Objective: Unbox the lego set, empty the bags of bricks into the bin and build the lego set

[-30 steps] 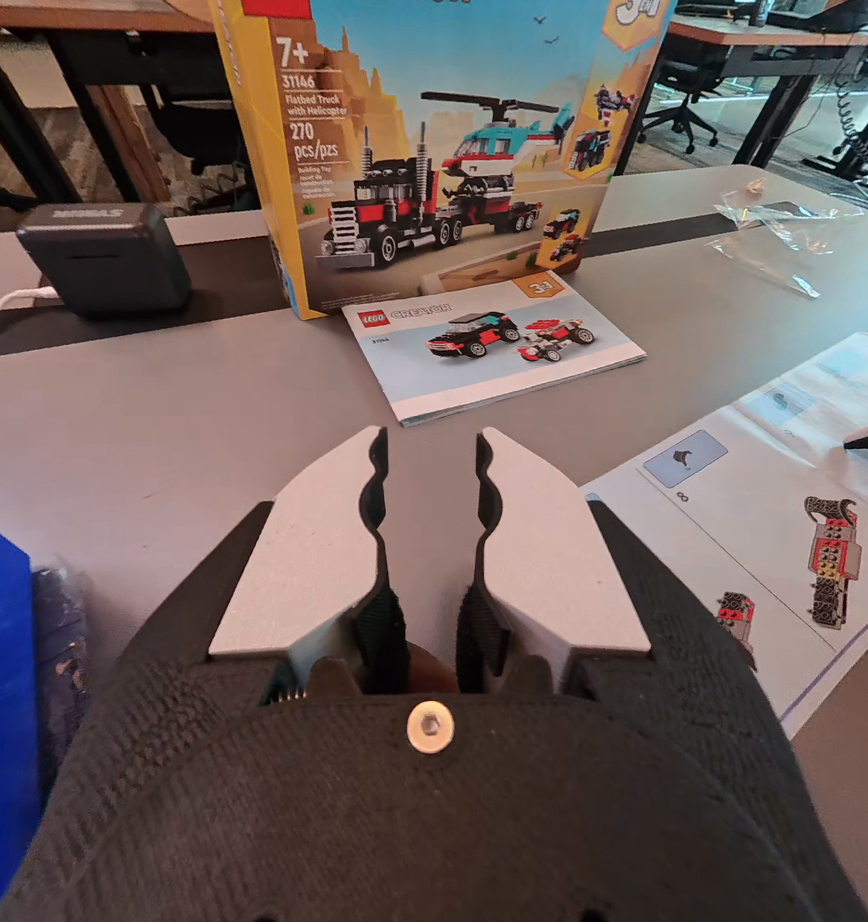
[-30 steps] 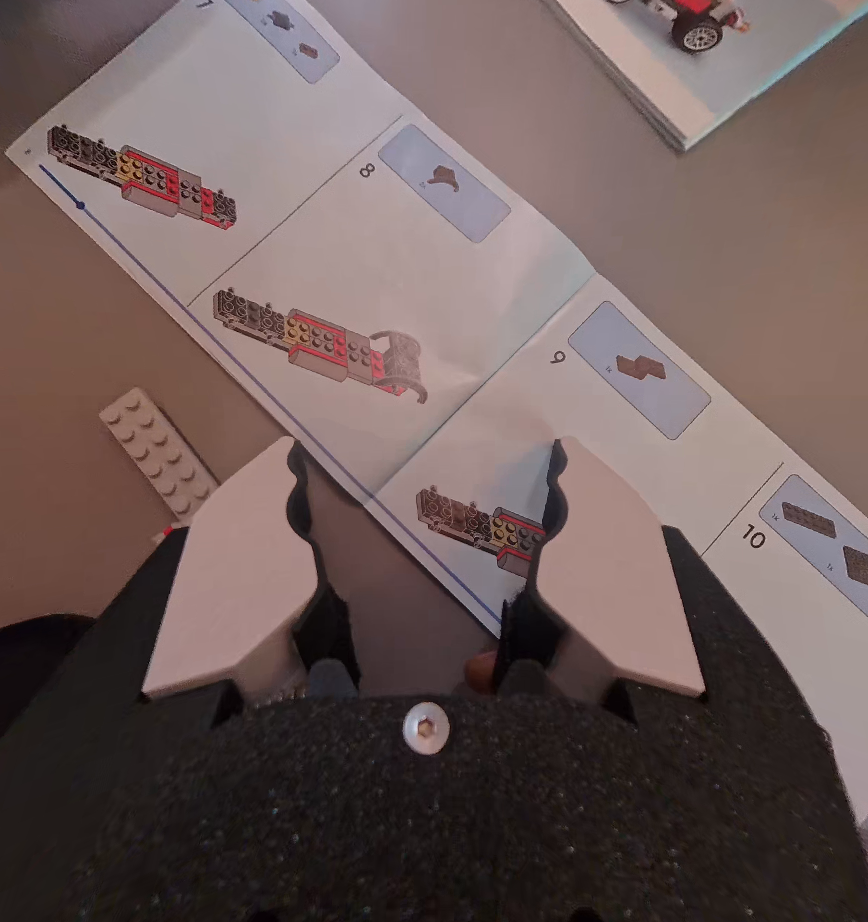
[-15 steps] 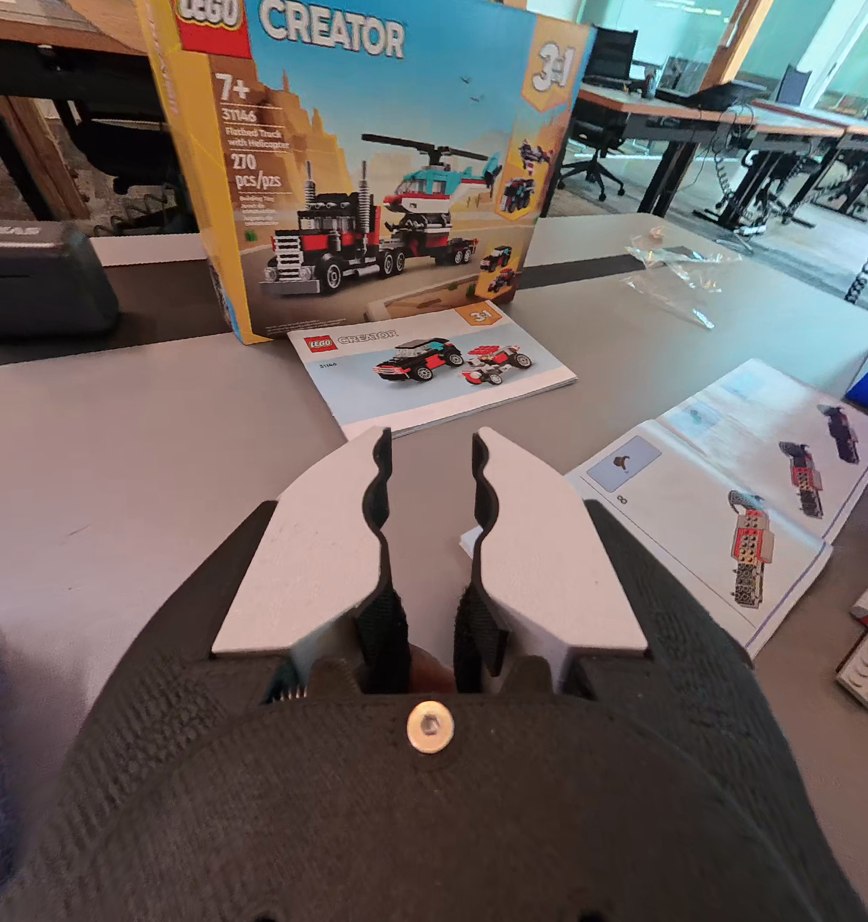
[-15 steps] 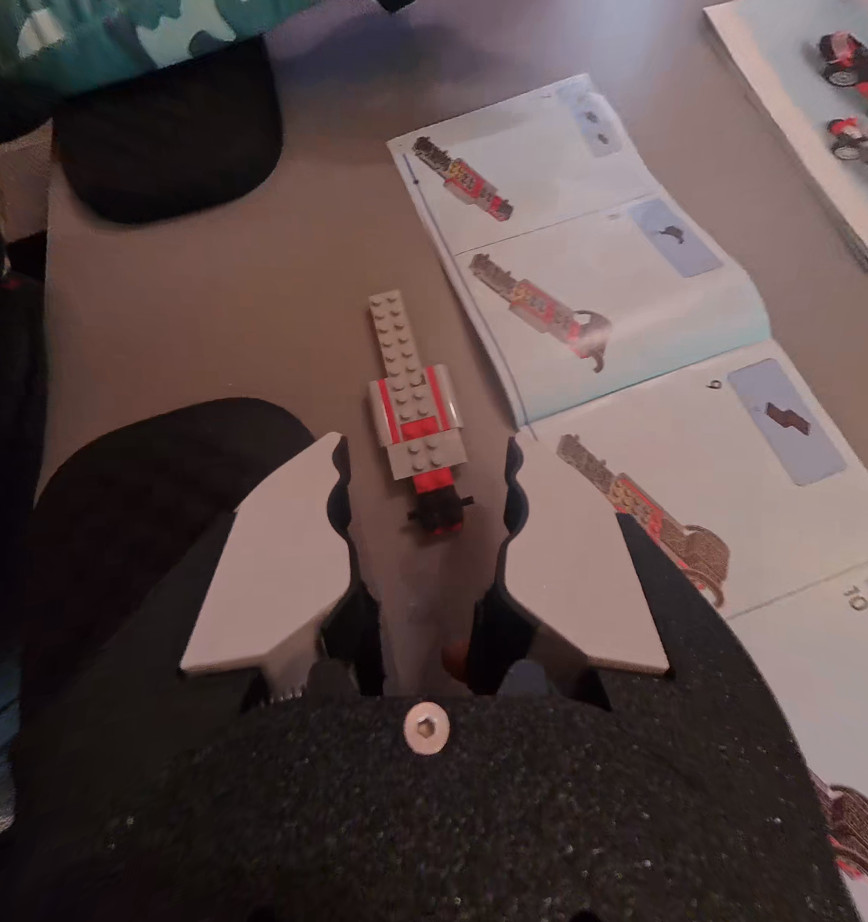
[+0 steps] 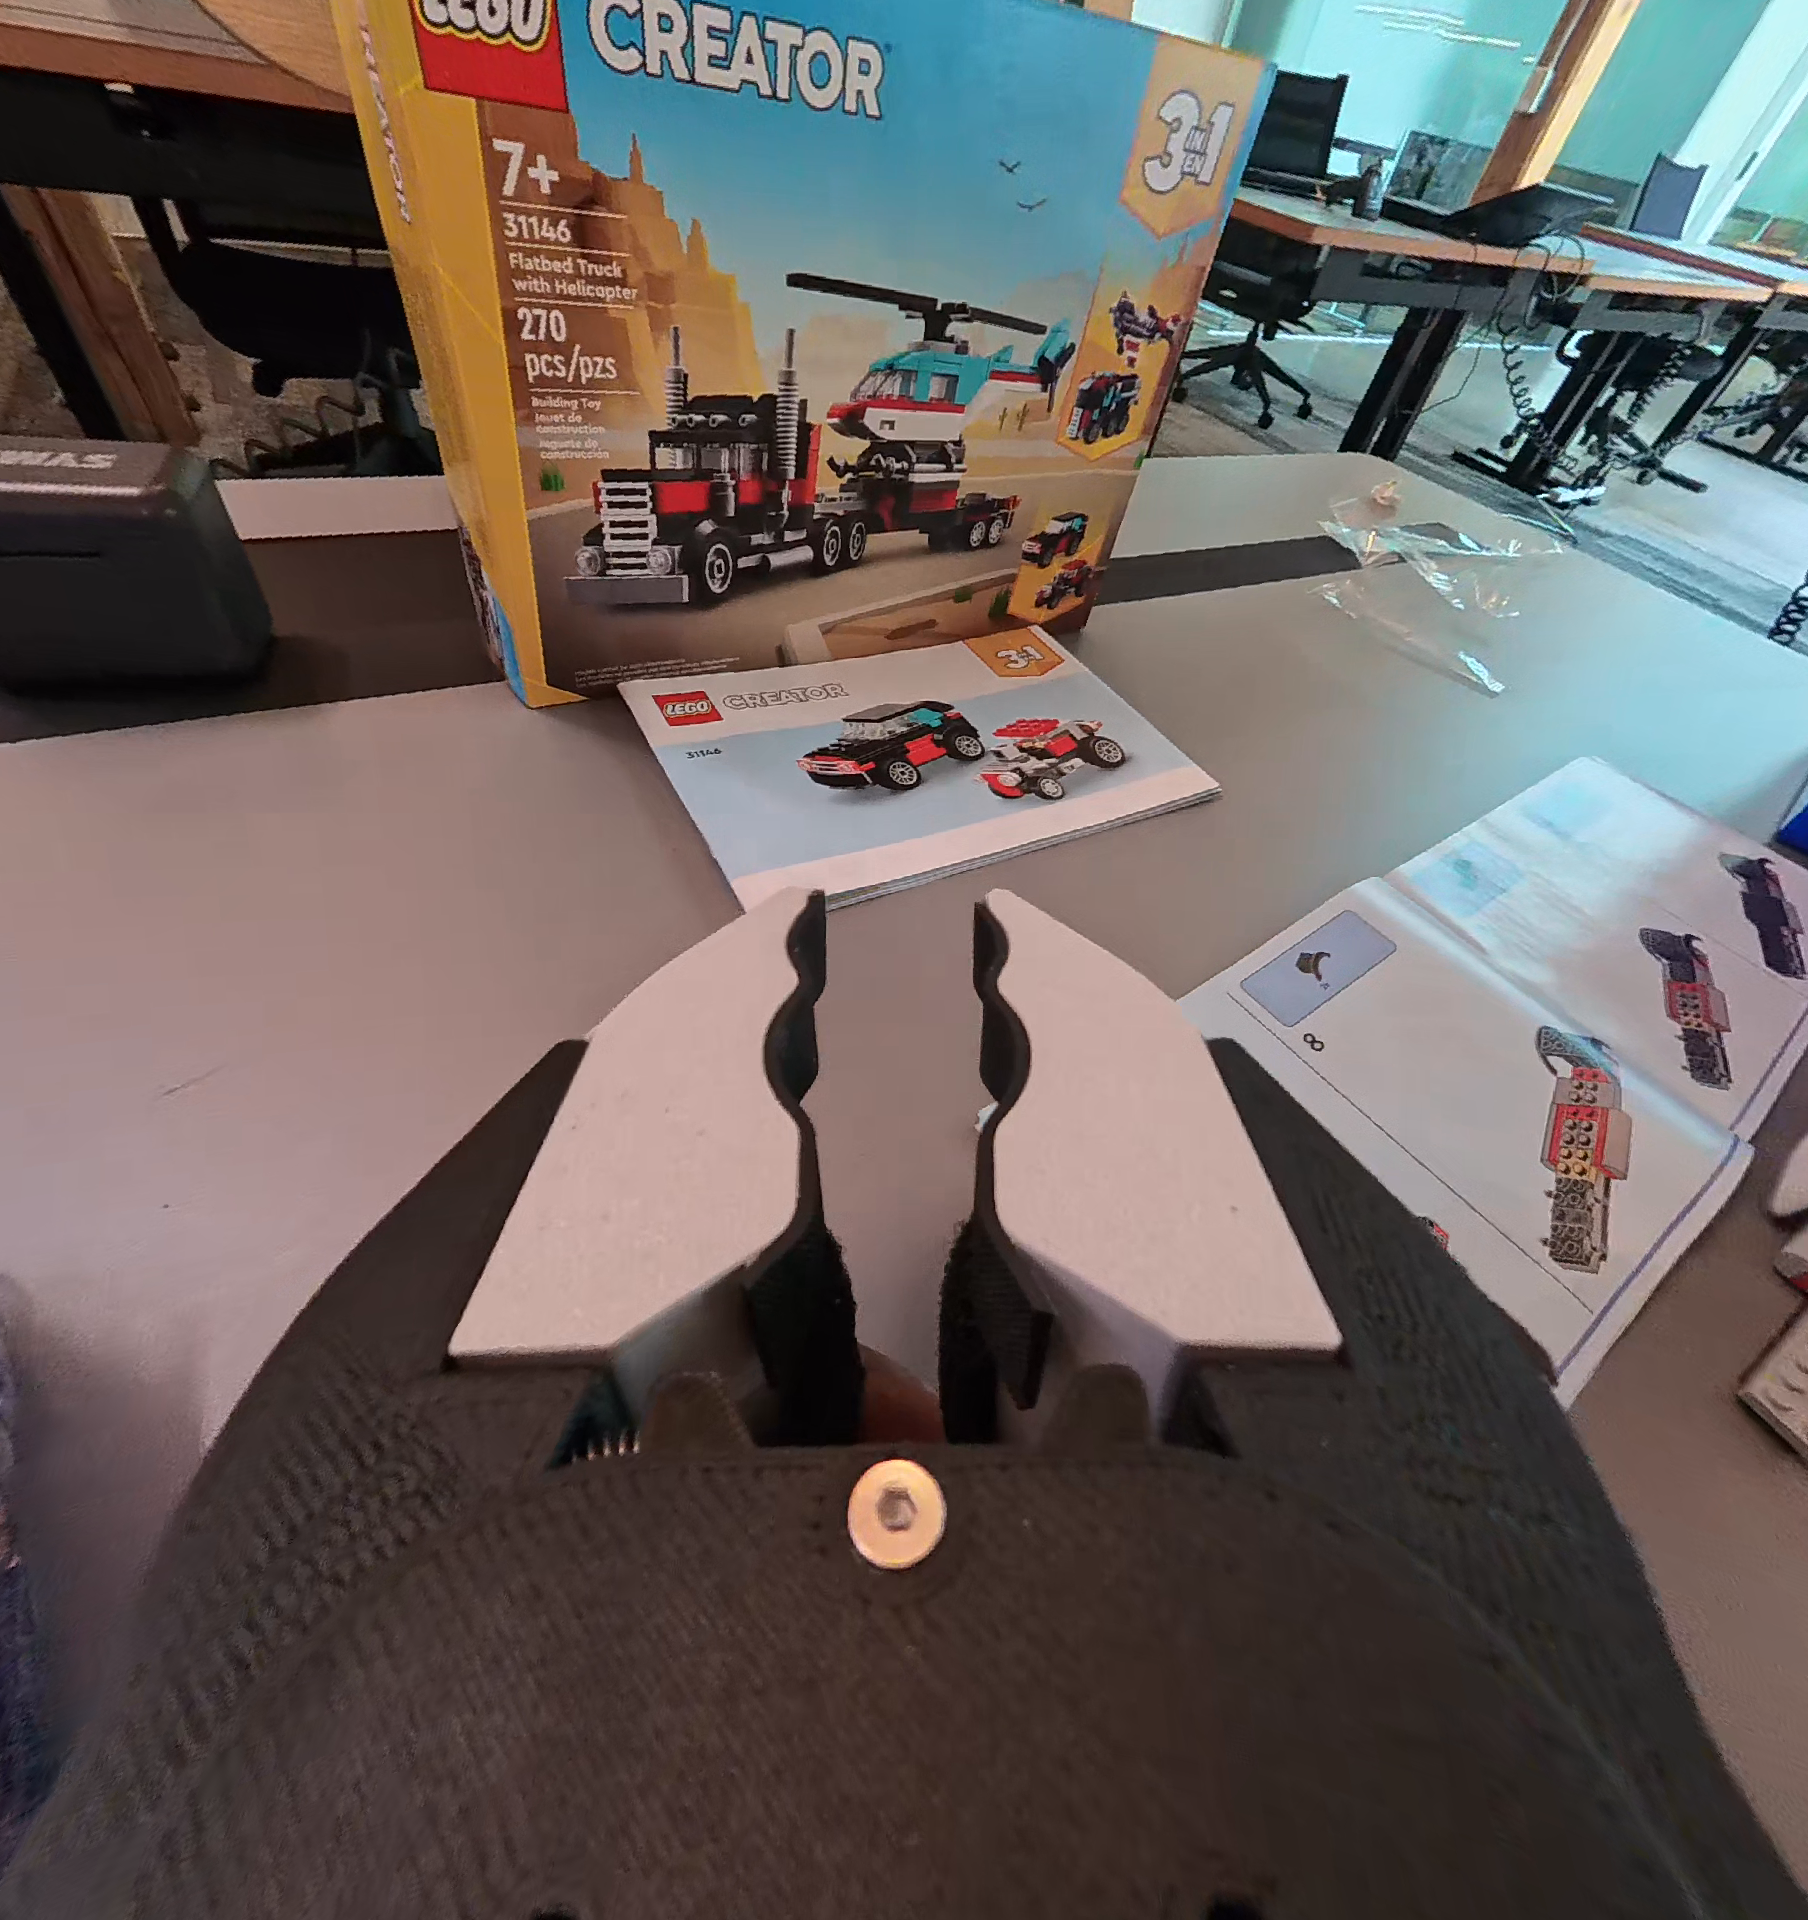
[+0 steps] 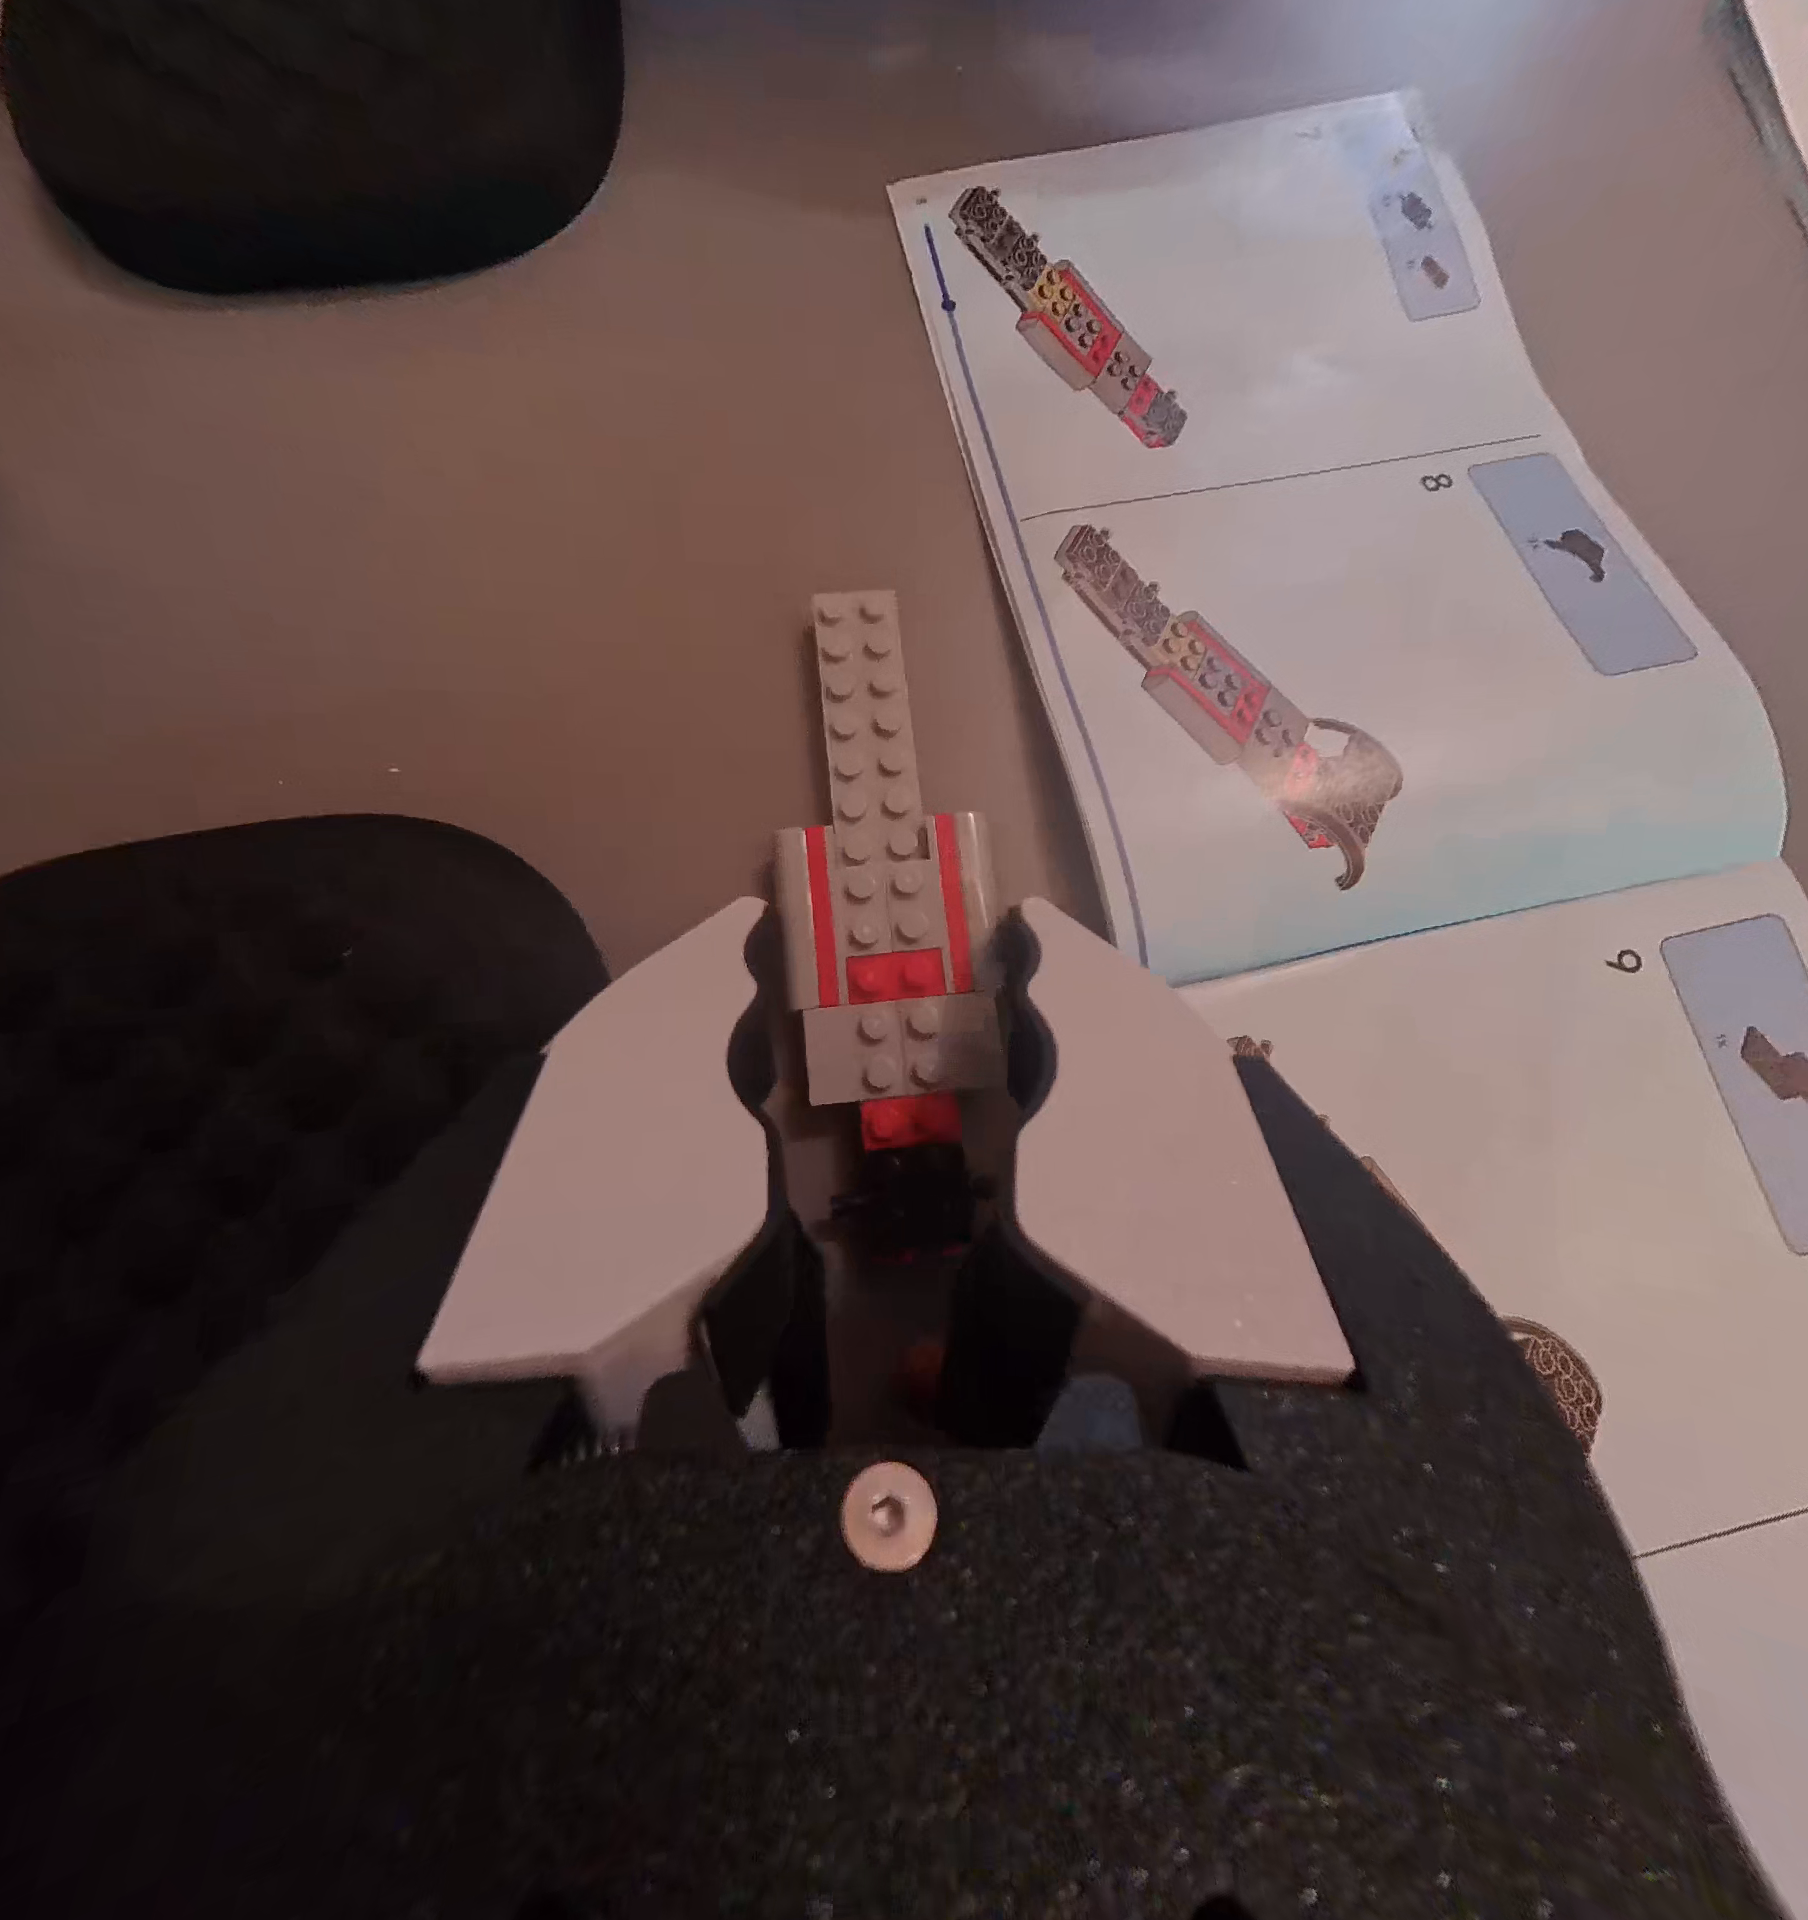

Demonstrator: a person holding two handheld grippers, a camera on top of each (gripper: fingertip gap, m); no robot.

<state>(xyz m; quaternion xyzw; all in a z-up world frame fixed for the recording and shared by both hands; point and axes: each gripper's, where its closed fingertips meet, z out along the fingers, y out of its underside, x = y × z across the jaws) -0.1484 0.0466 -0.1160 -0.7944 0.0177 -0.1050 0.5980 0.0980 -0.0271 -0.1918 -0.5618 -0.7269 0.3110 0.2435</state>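
Around brick assembly (image 6: 884, 914): right hand-held gripper (image 6: 884, 925)

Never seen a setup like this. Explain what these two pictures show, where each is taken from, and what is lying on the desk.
There is no robot arm here: a person holds a two-finger gripper in each hand, and each gripper carries a camera that looks forward along its fingers.

The left wrist view shows the left gripper open and empty over a grey table. Beyond it stands the lego box, with a closed booklet lying in front of it, an open instruction booklet to the right and an empty clear bag farther back.

The right wrist view looks down on the right gripper. Its fingers sit on either side of a partly built grey and red brick assembly on the table; whether they already squeeze it is unclear.
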